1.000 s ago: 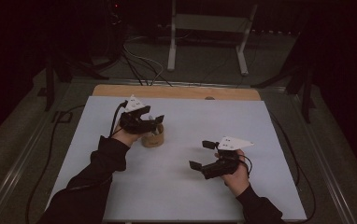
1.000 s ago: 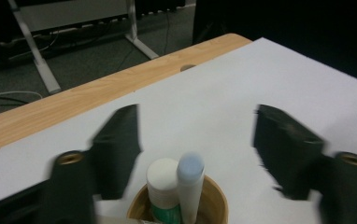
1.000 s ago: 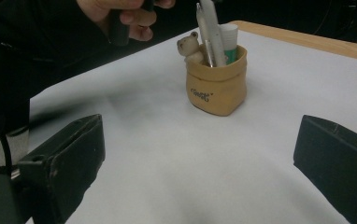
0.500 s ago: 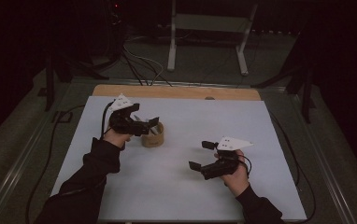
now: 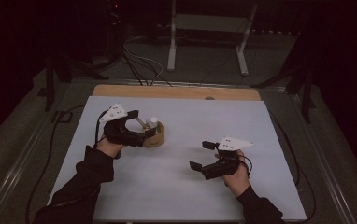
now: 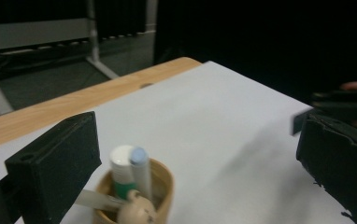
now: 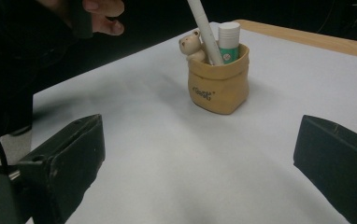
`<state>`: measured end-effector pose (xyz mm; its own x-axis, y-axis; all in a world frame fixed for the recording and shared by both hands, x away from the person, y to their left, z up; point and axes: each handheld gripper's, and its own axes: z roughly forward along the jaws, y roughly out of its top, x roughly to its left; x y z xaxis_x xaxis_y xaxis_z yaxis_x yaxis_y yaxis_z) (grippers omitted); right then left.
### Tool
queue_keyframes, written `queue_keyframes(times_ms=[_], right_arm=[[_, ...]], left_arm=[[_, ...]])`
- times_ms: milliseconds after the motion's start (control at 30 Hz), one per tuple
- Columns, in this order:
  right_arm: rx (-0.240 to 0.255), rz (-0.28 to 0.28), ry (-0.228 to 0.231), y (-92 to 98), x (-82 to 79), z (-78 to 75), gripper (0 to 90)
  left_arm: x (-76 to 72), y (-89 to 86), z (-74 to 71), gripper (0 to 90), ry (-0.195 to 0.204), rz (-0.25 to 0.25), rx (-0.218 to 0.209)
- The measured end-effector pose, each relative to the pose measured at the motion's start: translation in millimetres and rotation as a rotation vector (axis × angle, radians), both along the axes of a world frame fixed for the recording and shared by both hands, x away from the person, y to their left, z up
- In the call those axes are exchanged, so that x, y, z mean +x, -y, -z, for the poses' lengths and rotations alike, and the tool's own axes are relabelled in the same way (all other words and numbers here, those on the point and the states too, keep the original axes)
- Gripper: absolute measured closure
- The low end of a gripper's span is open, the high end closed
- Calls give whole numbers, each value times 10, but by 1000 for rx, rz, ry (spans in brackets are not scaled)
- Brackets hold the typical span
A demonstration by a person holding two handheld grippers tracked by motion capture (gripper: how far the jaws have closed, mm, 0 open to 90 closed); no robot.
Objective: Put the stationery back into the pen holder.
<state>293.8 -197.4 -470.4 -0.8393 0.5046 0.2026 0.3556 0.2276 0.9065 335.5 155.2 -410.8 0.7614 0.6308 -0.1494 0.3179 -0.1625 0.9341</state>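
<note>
A tan pouch-shaped pen holder [image 5: 155,136] with a small bear figure [image 7: 191,44] on its rim stands on the white table top [image 5: 181,186]. It holds a white glue stick [image 7: 229,39] and a slanted white pen [image 7: 203,25]. My left gripper [image 5: 141,126] hangs just left of the holder. Its jaws have just been opening and now stand wide, with the holder [image 6: 134,198] low and a little beyond them and both pads bare. My right gripper [image 5: 201,155] rests open to the right, pointing at the holder [image 7: 218,88], nothing between its jaws.
A wooden strip [image 5: 176,92] runs along the table's far edge. Beyond it stand a metal frame [image 5: 207,28] and cables [image 5: 137,56] on the floor. A black cable [image 5: 50,140] trails off the table's left side.
My left gripper has drawn back to the left, away from the top of the holder, and its jaws have spread. The pen stays leaning in the holder. The right gripper has not moved.
</note>
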Motion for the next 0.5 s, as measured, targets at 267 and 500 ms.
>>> queue_keyframes(times_ms=[267, 500], right_arm=[[-9, -1, -4, 3, -2, 16, 22], [-11, -1, -5, 8, -8, 27, 21]], left_arm=[[-165, -13, 73, 2, -5, 72, -12], [-305, 4, 243, 3, 7, 100, 2]])
